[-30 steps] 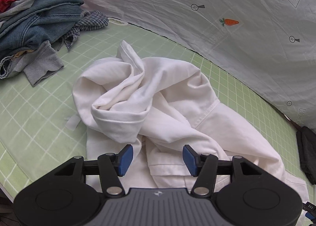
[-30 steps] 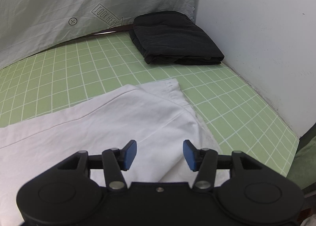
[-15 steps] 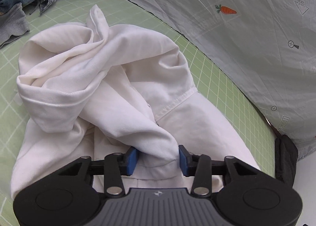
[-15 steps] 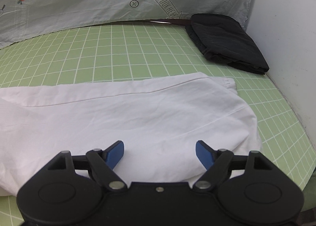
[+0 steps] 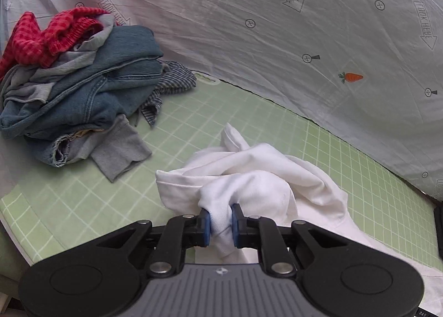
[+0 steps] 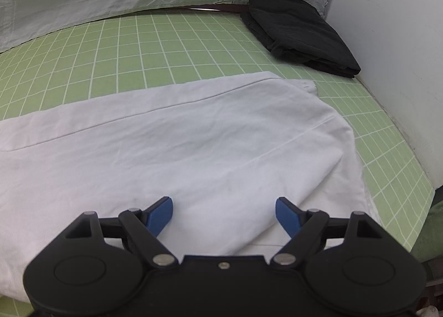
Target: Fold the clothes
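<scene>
Left gripper point(image 5: 220, 224) has its blue pads clamped tight on a bunched fold of the white cotton garment point(image 5: 257, 187), and the cloth gathers into soft, rounded creases right ahead of the fingers. The garment lies on the green tabletop mat with its white grid point(image 5: 83, 200), its long axis running from that crumpled end out toward the right side of the mat. Over in the right wrist view the same garment point(image 6: 177, 151) spreads flat and smooth, a straight stitched seam running along its length, the hemmed end pointing at the folded black cloth point(image 6: 299, 32) in the far corner, apart from it. Right gripper point(image 6: 224, 213) hovers just above the flat fabric, blue pads spread wide, holding nothing. A heaped pile of denim, grey knit and red checked clothes point(image 5: 72, 87) sits at far left.
</scene>
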